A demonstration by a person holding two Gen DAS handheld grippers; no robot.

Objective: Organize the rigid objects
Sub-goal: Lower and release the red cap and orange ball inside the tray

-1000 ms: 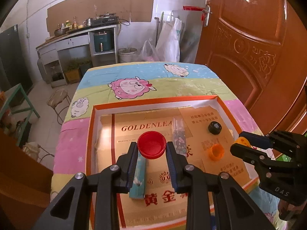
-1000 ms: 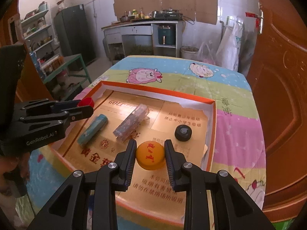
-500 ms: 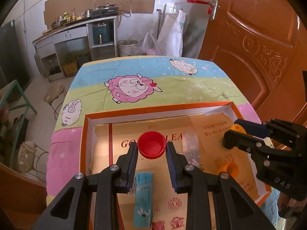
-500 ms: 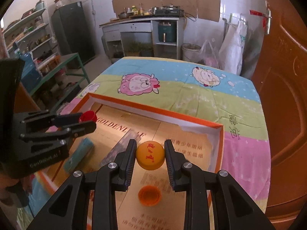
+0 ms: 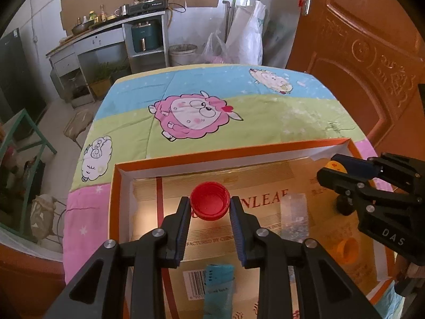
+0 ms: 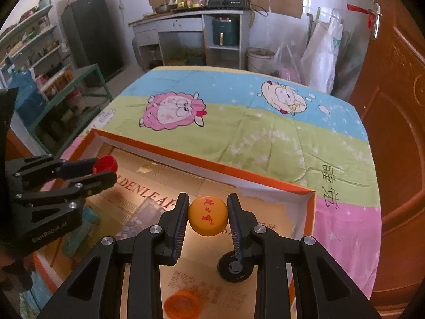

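My left gripper (image 5: 209, 208) is shut on a red bottle cap (image 5: 209, 204), open side up, held above the left part of an orange-rimmed cardboard tray (image 5: 228, 152). My right gripper (image 6: 208, 216) is shut on an orange ball with red characters (image 6: 208, 215), held above the tray's right part (image 6: 309, 212). The right gripper also shows in the left wrist view (image 5: 329, 172), and the left gripper with its cap shows in the right wrist view (image 6: 105, 170). In the tray lie an orange cap (image 6: 182, 304), a black cap (image 6: 235, 267), a clear plastic case (image 5: 294, 214) and a teal packet (image 5: 219, 289).
The tray sits on a table covered by a cartoon-sheep cloth (image 5: 194, 114). A brown wooden door (image 5: 372, 61) stands close on the right. A kitchen counter (image 6: 196, 16), fridge (image 6: 90, 34) and green stool frame (image 6: 87, 79) lie beyond the table.
Both grippers have risen and pulled back with their loads; the red cap and orange ball are higher above the tray, and more of the far cloth shows.
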